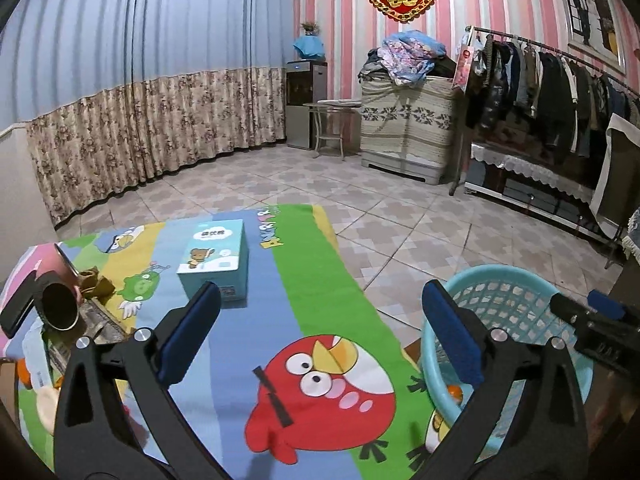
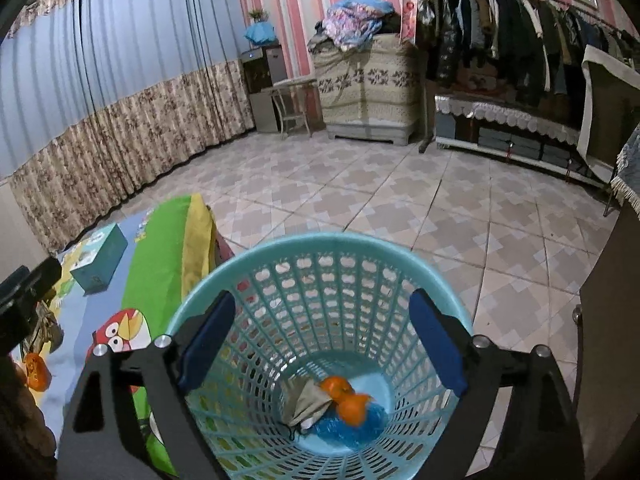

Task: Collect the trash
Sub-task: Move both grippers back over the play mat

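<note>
Both wide open, nothing held: right gripper (image 2: 320,344) above turquoise perforated plastic basket (image 2: 256,258); left gripper (image 1: 320,340) nearer remaining crumpled brown wrapper (image 1: 94,282), lying far left.

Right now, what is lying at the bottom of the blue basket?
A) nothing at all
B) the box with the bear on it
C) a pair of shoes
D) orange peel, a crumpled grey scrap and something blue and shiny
D: the right wrist view looks straight down into the basket, where orange peel, a crumpled grey scrap and a shiny blue wrapper lie on its floor.
</note>
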`<state>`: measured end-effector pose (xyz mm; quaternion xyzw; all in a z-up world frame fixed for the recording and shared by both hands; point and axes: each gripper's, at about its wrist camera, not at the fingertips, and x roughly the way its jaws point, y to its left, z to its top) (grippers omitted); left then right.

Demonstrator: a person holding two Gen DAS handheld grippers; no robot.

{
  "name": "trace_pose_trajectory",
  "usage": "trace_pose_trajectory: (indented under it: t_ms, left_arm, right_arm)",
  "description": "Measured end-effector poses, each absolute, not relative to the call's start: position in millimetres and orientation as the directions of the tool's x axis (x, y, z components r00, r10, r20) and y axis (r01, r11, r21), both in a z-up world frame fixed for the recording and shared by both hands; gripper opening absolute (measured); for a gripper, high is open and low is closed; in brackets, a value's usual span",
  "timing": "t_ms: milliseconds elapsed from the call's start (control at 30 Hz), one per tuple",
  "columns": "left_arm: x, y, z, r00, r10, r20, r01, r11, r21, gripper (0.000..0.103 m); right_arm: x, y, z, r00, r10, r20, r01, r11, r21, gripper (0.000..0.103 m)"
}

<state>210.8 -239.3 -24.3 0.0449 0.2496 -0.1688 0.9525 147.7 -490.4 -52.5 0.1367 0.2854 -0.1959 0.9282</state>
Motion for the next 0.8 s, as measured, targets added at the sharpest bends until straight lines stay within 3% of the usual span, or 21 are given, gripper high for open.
trace_pose_trajectory:
  t_ms: [167,233,800]
  left_arm:
    - [202,-226,-21,0.829,-0.287,-0.479,0.335,0.942,0.014,0.097]
    - [199,-219,-19,0.836,-0.28,-0.472,0.328,0.944,0.021,0.097]
    - [158,-147,8,0.89,-0.209,-0.405,0.278,0.953,0.12,0.097]
  right_arm:
    - [146,-483,-44,0.764,-0.294,-0.574,0.429,0.896,0.112,0.089]
    - [146,-479,-41,0.77,-0.295,-0.565,0.418,0.903,0.098,0.096]
    - [133,-413,-20,0.841,-0.188,-0.508,0.279,0.954,0.108,0.097]
